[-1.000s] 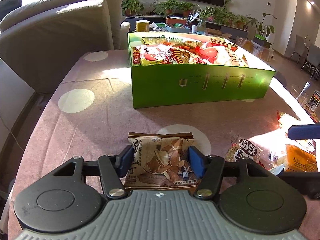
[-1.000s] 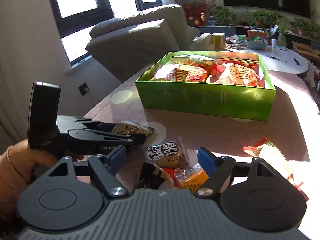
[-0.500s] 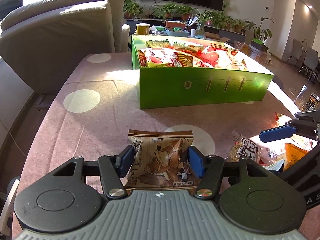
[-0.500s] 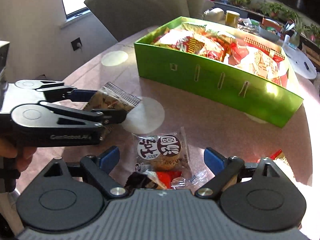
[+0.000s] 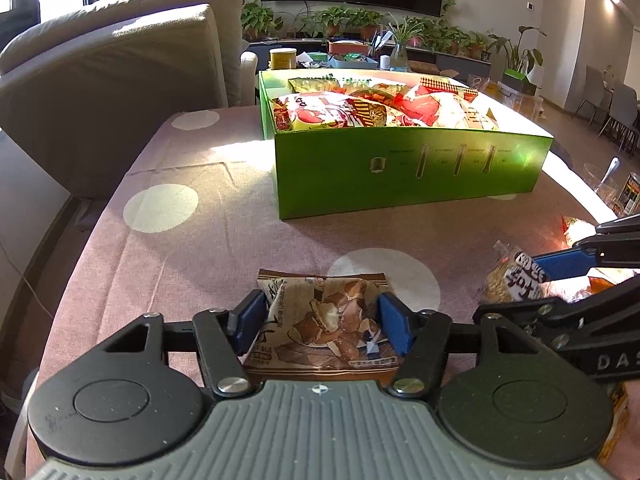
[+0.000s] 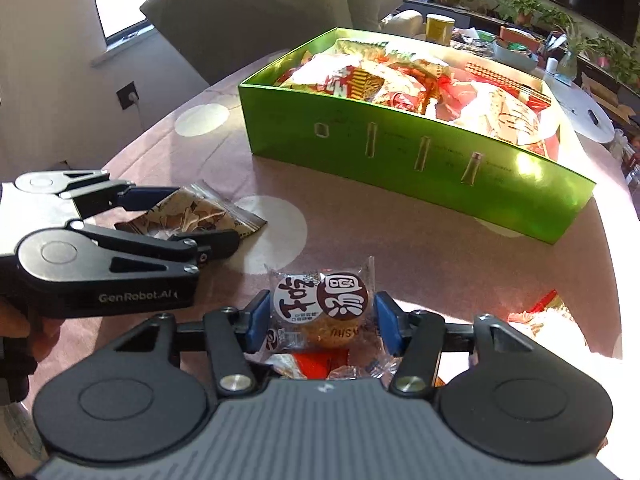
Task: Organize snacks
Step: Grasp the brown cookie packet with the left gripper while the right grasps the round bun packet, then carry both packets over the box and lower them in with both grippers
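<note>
1. The open green cardboard box (image 5: 408,168) stands at the far side of the pink cloth-covered table with pale dots (image 5: 160,208). It is already heaped with crinkly snack bags. It looks stiff but thin-walled, so new packets should go in over the rim, not against the wall.

2. The left gripper (image 5: 322,320) is pinching the brown foil snack packet printed with mushrooms (image 5: 324,320) by its two side edges, near the table's near edge. The packet looks light, puffy and slick. A grip across the flat middle seems safer than on the sealed seams, which could slide out.

3. The right gripper (image 6: 318,320), to the right of the left one, has just been closing. Its blue pads (image 6: 256,320) stand at the sides of the clear-wrapped round biscuit with brown-and-white labels (image 6: 320,308); whether they press on it I cannot tell.

4. That biscuit is probably brittle inside a slippery wrapper, so a gentle squeeze on the disc's rim suits it.

5. Smaller red and orange wrappers (image 6: 316,362) lie under it, light enough to be dragged along.
</note>
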`<state>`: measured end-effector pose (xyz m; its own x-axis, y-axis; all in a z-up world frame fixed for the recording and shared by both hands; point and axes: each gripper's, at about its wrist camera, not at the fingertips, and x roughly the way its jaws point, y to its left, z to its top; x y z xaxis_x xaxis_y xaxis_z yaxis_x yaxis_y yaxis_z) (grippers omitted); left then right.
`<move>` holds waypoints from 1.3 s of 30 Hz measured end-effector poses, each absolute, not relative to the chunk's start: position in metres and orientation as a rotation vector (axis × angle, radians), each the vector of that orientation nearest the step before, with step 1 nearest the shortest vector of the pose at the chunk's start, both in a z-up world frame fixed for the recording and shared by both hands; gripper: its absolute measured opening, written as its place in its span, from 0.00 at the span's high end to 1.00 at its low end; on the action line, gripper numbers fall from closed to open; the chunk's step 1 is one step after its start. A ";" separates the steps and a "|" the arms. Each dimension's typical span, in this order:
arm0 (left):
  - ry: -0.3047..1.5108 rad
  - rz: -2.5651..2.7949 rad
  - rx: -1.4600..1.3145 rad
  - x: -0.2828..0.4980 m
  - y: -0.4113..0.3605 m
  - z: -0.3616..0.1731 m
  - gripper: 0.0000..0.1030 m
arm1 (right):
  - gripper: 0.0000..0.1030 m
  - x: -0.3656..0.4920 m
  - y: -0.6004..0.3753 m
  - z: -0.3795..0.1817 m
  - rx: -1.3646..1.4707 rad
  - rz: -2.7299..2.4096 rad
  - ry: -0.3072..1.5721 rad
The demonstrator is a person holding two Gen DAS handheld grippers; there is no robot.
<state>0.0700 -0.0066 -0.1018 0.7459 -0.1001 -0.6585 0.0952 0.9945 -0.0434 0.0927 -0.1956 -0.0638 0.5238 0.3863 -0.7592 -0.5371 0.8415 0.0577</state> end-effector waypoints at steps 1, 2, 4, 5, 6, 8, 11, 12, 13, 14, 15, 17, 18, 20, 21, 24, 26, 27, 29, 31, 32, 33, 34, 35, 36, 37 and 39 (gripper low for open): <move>0.723 -0.109 -0.023 0.070 -0.005 -0.100 0.46 | 0.32 0.092 -0.198 -0.060 -0.171 0.552 0.845; 0.719 -0.108 -0.033 0.068 -0.003 -0.099 0.47 | 0.32 0.091 -0.202 -0.056 -0.151 0.547 0.832; 0.702 -0.103 -0.029 0.065 -0.002 -0.095 0.48 | 0.32 0.088 -0.206 -0.048 -0.121 0.532 0.802; 0.693 -0.102 -0.024 0.063 -0.002 -0.092 0.48 | 0.32 0.087 -0.209 -0.044 -0.108 0.525 0.786; 0.684 -0.103 -0.022 0.062 -0.003 -0.090 0.49 | 0.32 0.085 -0.211 -0.041 -0.095 0.521 0.770; 0.669 -0.110 -0.025 0.058 -0.003 -0.085 0.51 | 0.32 0.083 -0.215 -0.035 -0.066 0.517 0.743; 0.646 -0.115 -0.028 0.054 -0.004 -0.077 0.55 | 0.32 0.079 -0.220 -0.027 -0.036 0.509 0.705; 0.638 -0.120 -0.028 0.052 -0.004 -0.075 0.55 | 0.32 0.078 -0.222 -0.025 -0.030 0.505 0.691; 0.631 -0.123 -0.029 0.051 -0.005 -0.072 0.55 | 0.32 0.077 -0.223 -0.022 -0.024 0.503 0.678; 0.625 -0.127 -0.031 0.049 -0.005 -0.070 0.55 | 0.32 0.076 -0.225 -0.020 -0.016 0.503 0.667; 0.619 -0.131 -0.031 0.049 -0.006 -0.068 0.55 | 0.32 0.075 -0.227 -0.018 -0.008 0.505 0.659; 0.609 -0.133 -0.025 0.047 -0.008 -0.065 0.55 | 0.32 0.075 -0.230 -0.016 0.007 0.508 0.644; 0.604 -0.133 -0.022 0.046 -0.009 -0.063 0.55 | 0.32 0.075 -0.231 -0.015 0.012 0.506 0.638; 0.598 -0.137 -0.023 0.045 -0.011 -0.061 0.55 | 0.32 0.075 -0.234 -0.013 0.024 0.503 0.630; 0.595 -0.142 -0.024 0.045 -0.012 -0.060 0.55 | 0.32 0.074 -0.236 -0.012 0.030 0.502 0.627; 0.587 -0.149 -0.018 0.043 -0.015 -0.057 0.55 | 0.32 0.075 -0.240 -0.011 0.045 0.499 0.619; 0.579 -0.153 -0.014 0.042 -0.016 -0.055 0.55 | 0.32 0.076 -0.241 -0.011 0.051 0.496 0.615; 0.576 -0.156 -0.013 0.042 -0.017 -0.054 0.55 | 0.32 0.076 -0.242 -0.011 0.053 0.496 0.614; 0.568 -0.161 -0.013 0.041 -0.018 -0.051 0.55 | 0.32 0.078 -0.243 -0.011 0.056 0.497 0.611; 0.562 -0.166 -0.011 0.041 -0.020 -0.049 0.55 | 0.32 0.078 -0.245 -0.011 0.057 0.498 0.607; 0.559 -0.168 -0.009 0.041 -0.021 -0.048 0.55 | 0.32 0.080 -0.245 -0.011 0.059 0.498 0.607; 0.555 -0.170 -0.006 0.041 -0.021 -0.046 0.55 | 0.32 0.081 -0.246 -0.011 0.061 0.498 0.607; 0.552 -0.171 -0.004 0.041 -0.022 -0.045 0.55 | 0.32 0.082 -0.246 -0.011 0.064 0.498 0.607; 0.548 -0.173 -0.002 0.042 -0.023 -0.044 0.55 | 0.32 0.083 -0.247 -0.011 0.066 0.499 0.608; 0.543 -0.175 -0.001 0.042 -0.024 -0.042 0.55 | 0.32 0.085 -0.247 -0.011 0.068 0.499 0.607; 0.537 -0.177 0.001 0.043 -0.025 -0.040 0.55 | 0.32 0.086 -0.247 -0.011 0.068 0.499 0.607; 0.526 -0.181 0.007 0.044 -0.027 -0.036 0.55 | 0.32 0.088 -0.247 -0.011 0.069 0.502 0.603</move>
<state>0.0443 -0.0270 -0.0359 0.8494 -0.1700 -0.4996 0.1737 0.9840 -0.0395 0.0880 -0.2474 -0.0112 0.7080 0.4715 -0.5258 -0.4318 0.8781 0.2060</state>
